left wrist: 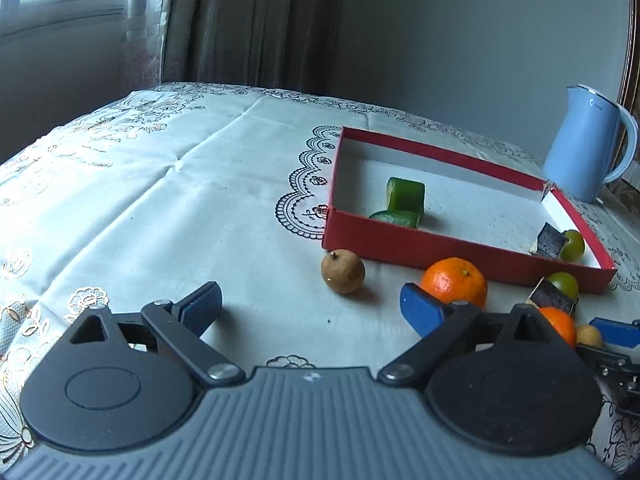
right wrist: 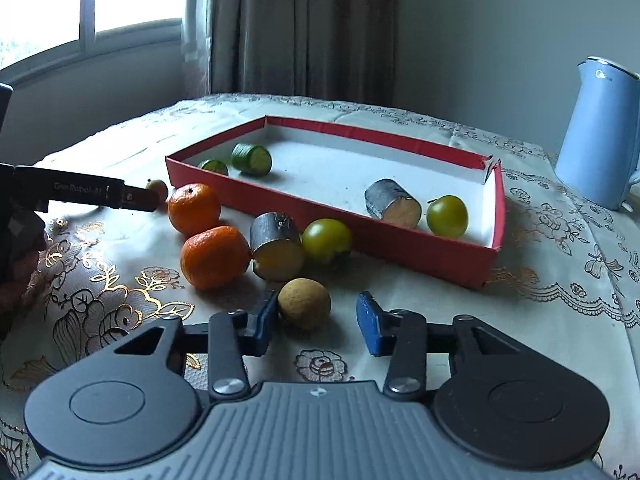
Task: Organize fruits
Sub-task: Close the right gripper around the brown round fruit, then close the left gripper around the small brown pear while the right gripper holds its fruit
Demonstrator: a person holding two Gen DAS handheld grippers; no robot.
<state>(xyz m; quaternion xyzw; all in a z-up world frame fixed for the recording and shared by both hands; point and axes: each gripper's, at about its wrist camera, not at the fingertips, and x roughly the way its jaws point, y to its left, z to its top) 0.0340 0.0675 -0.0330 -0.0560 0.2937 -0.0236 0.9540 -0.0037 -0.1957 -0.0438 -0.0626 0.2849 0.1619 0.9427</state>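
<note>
A red box (right wrist: 432, 254) (left wrist: 440, 246) holds two green cucumber pieces (right wrist: 251, 159) (left wrist: 404, 196), a dark-skinned chunk (right wrist: 394, 203) and a green fruit (right wrist: 447, 216). On the cloth in front lie two oranges (right wrist: 214, 256) (right wrist: 193, 208), a dark chunk (right wrist: 276, 246), a green fruit (right wrist: 327, 240) and two brown longans (right wrist: 305, 303) (left wrist: 343, 271). My right gripper (right wrist: 316, 322) is open, its fingers either side of the near longan. My left gripper (left wrist: 316, 308) is open and empty, just short of the other longan, its right finger by an orange (left wrist: 455, 282).
A blue kettle (right wrist: 596, 132) (left wrist: 588, 144) stands at the back right beside the box. The table carries an embroidered cloth (left wrist: 160, 184). A curtain and window are behind. The left gripper's body (right wrist: 80, 194) reaches in from the left of the right wrist view.
</note>
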